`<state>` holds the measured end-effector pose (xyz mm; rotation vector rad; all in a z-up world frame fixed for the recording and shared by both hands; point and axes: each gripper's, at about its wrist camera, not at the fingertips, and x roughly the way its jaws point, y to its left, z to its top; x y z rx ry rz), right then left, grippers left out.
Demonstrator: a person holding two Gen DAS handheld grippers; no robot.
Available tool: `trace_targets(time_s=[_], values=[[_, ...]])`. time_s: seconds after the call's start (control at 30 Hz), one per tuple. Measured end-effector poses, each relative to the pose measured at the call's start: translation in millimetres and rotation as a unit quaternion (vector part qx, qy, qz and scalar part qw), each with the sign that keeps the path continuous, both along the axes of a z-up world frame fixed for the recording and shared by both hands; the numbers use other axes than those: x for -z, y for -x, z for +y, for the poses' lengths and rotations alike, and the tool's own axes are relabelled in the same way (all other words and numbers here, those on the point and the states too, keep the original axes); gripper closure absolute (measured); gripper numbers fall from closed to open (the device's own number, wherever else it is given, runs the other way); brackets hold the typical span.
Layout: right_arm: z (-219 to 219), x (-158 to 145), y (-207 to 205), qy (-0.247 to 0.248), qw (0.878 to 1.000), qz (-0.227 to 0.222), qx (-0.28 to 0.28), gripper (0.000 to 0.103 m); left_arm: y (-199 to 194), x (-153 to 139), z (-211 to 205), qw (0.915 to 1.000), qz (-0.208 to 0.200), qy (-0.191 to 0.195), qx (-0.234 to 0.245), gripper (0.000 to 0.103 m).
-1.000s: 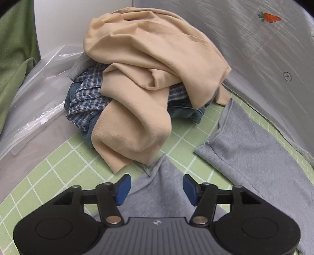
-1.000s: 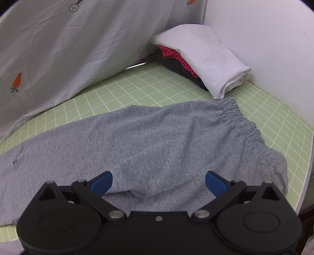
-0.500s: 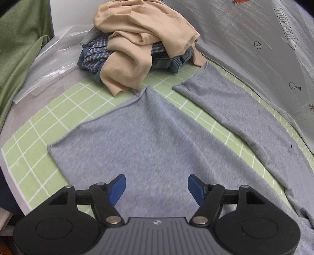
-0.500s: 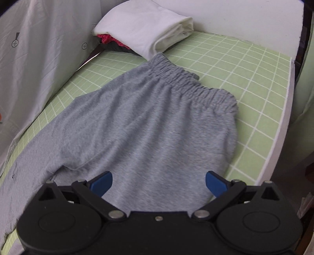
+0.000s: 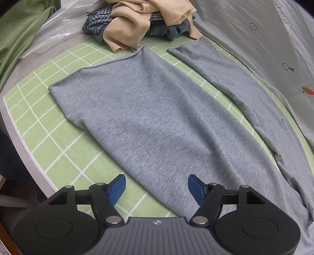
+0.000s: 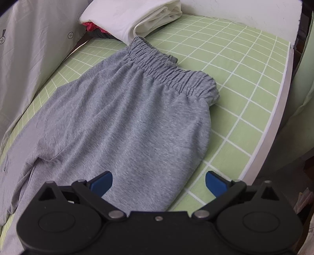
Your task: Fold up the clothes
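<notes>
The left gripper (image 5: 156,189) is seen with blue pads (image 5: 117,188) spread apart, nothing clamped; the near edge of one leg of the grey sweatpants (image 5: 157,121) lies just ahead, between and beyond the tips. The second leg is laid farther ahead to the right, apart from the first. A pile of unfolded clothes (image 5: 141,21) (beige on top, plaid and denim under) sits far ahead, touching the leg hems. The right gripper (image 6: 159,183) is spread wide, empty, above the hip part of the sweatpants (image 6: 125,121); the elastic waistband (image 6: 172,70) is ahead, a folded white garment (image 6: 135,17) beyond it. All rests on a green grid mat (image 6: 245,82).
</notes>
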<state>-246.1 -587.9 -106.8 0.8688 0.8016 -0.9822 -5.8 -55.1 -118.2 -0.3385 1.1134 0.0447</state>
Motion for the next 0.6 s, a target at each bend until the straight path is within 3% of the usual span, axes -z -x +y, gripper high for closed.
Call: trace_targets(time_s=[0.3, 0.6], values=[[5.9, 0.4, -9.4, 0.023, 0.999, 0.030, 0.009, 0.000, -17.0, 7.6, 49.5, 0.9978, 0.007, 0.013, -0.065, 0.032], [-8.3, -0.5, -17.3, 0.027, 0.997, 0.043, 0.066, 0.005, -50.0, 9.7, 91.1, 0.9928, -0.004, -0.004, -0.119, 0.032]])
